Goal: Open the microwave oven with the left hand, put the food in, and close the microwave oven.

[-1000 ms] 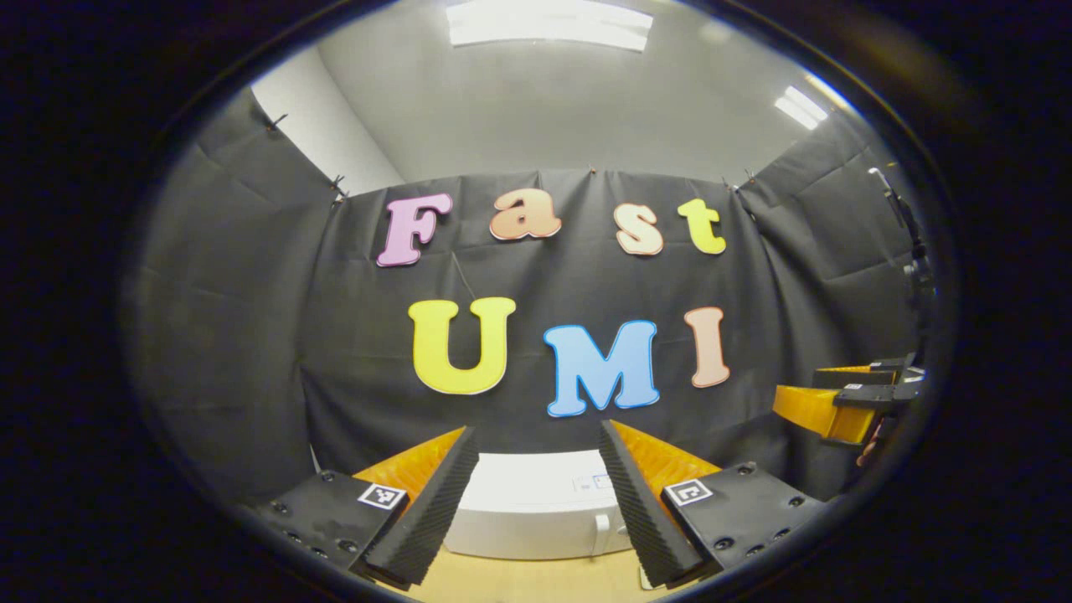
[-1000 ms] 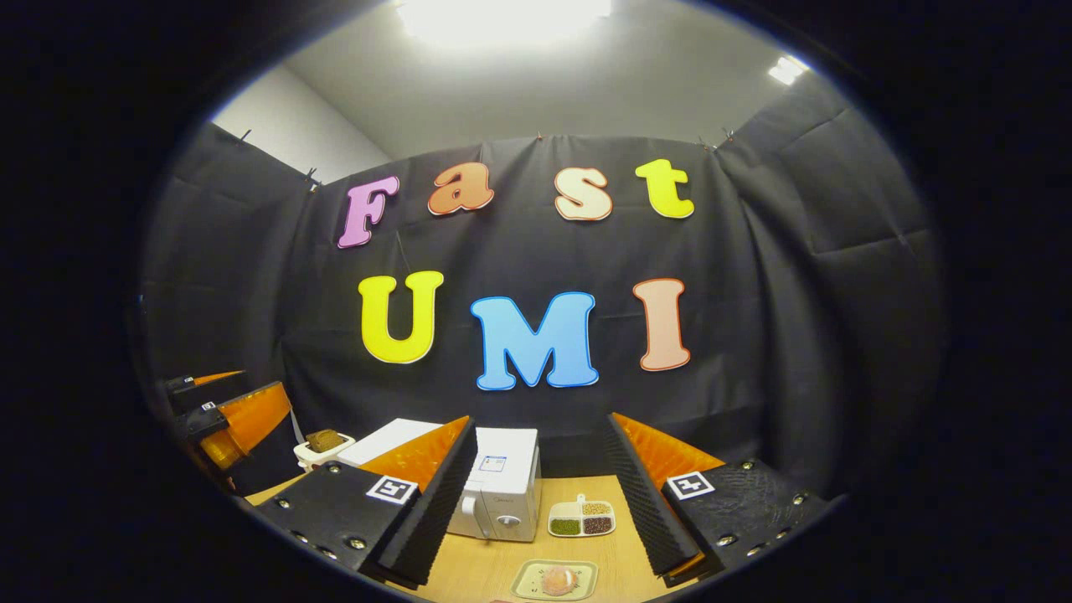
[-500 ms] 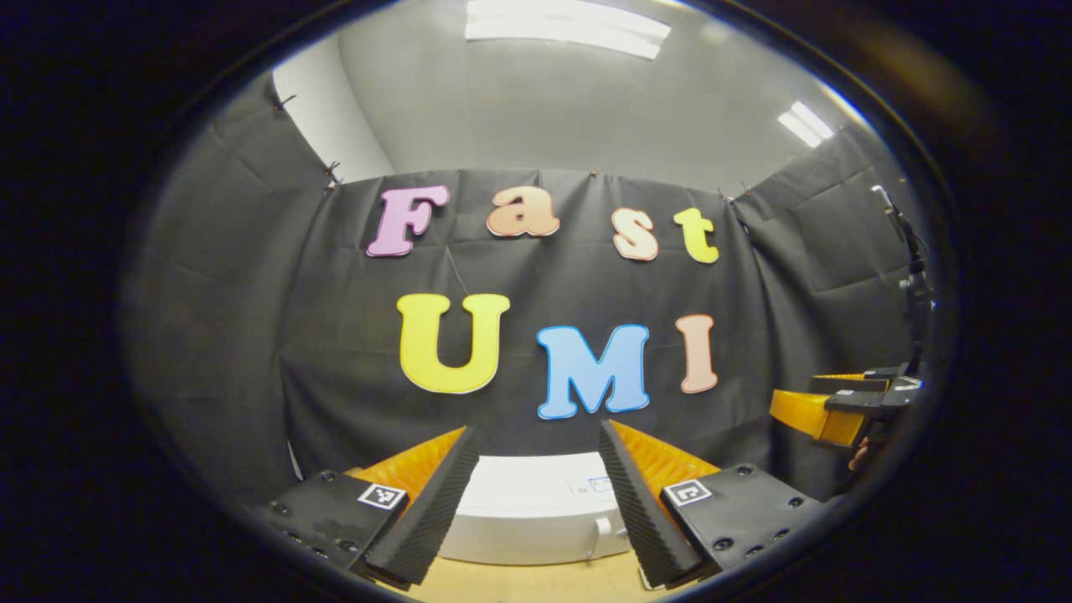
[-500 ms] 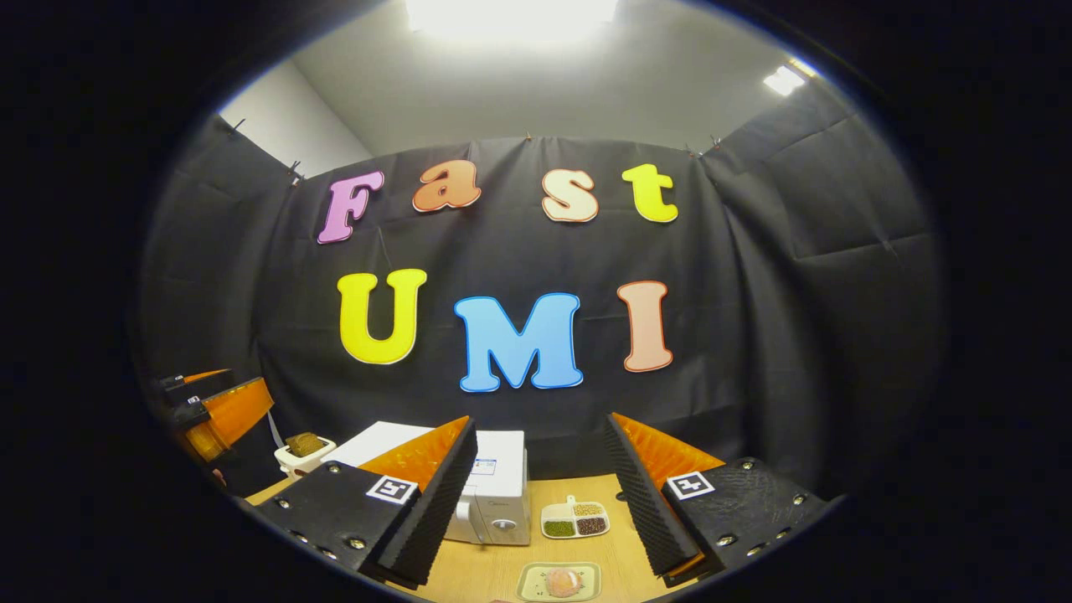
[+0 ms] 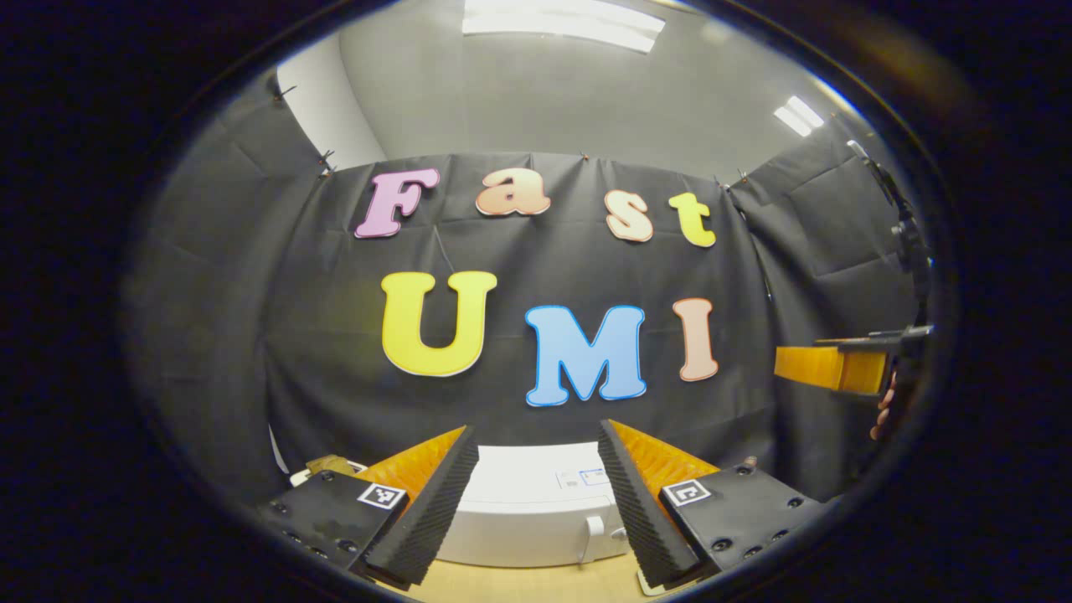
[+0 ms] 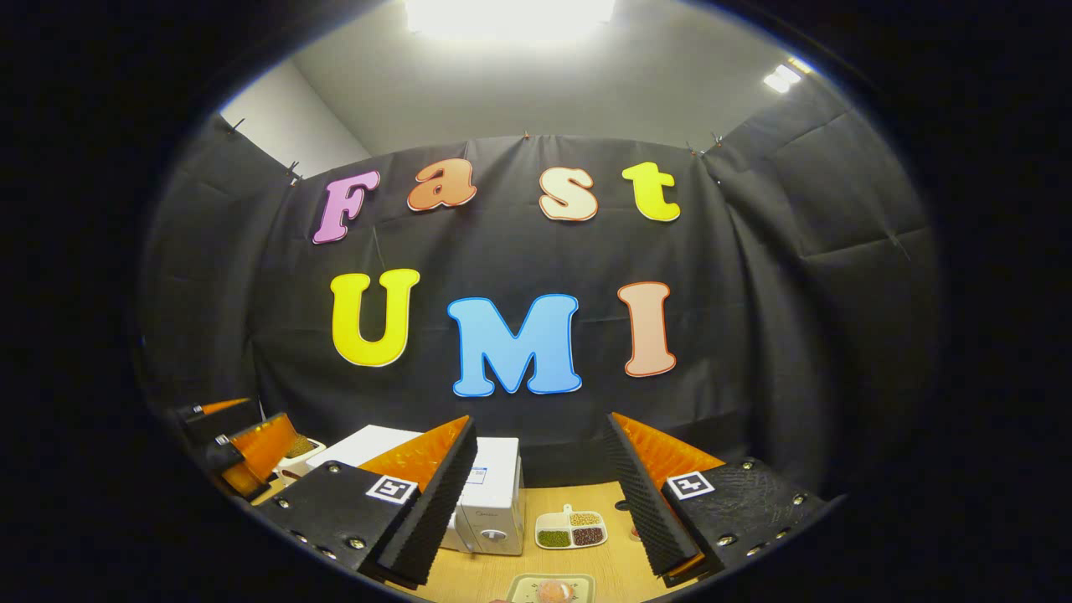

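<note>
Left gripper view: left gripper (image 5: 536, 502) spread wide, empty, facing white microwave (image 5: 528, 523) at table's (image 5: 519, 582) back edge. Door looks rigid, hinged; take its small front handle (image 5: 593, 536). Right gripper (image 6: 536, 502) likewise released.

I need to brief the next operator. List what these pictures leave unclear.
- Microwave door front: left gripper view, cut off by the left gripper and the bottom edge.
- Food on the tray: right gripper view, cropped at the bottom edge.
- Divided dish contents: right gripper view, too small to identify.
</note>
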A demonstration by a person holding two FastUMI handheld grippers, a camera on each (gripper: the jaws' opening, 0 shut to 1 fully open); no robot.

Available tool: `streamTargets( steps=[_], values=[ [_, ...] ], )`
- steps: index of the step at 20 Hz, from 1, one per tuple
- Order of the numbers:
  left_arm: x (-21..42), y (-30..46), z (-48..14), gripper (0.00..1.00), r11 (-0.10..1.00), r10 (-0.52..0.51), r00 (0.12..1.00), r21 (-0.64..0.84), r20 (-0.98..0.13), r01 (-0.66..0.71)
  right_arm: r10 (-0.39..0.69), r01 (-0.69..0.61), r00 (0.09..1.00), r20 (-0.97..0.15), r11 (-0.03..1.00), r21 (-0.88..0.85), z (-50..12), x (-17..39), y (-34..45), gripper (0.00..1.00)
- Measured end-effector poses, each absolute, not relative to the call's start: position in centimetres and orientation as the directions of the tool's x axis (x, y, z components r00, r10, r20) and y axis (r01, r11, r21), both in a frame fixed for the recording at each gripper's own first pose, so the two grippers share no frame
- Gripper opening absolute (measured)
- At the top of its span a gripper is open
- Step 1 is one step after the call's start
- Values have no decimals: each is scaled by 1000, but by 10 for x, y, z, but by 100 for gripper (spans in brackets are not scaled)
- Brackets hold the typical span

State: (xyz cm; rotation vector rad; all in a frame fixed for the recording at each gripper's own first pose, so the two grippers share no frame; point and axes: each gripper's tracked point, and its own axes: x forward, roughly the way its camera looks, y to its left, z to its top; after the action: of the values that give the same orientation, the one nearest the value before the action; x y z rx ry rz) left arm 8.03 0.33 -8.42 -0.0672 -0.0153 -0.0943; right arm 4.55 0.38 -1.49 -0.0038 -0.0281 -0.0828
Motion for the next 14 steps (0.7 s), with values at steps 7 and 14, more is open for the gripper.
streamTargets(
  steps=[7, 14],
  values=[
    [119, -65, -206, 96, 982, -185, 978, -47, -95, 182, -92, 92, 996, -4, 995, -39, -35, 56, -21, 93],
    [148, -107, -355, 98, 974, -221, 904, -124, -365, 187, -153, 151, 988, -26, 987, -63, -38, 47, -52, 93]
  ],
)
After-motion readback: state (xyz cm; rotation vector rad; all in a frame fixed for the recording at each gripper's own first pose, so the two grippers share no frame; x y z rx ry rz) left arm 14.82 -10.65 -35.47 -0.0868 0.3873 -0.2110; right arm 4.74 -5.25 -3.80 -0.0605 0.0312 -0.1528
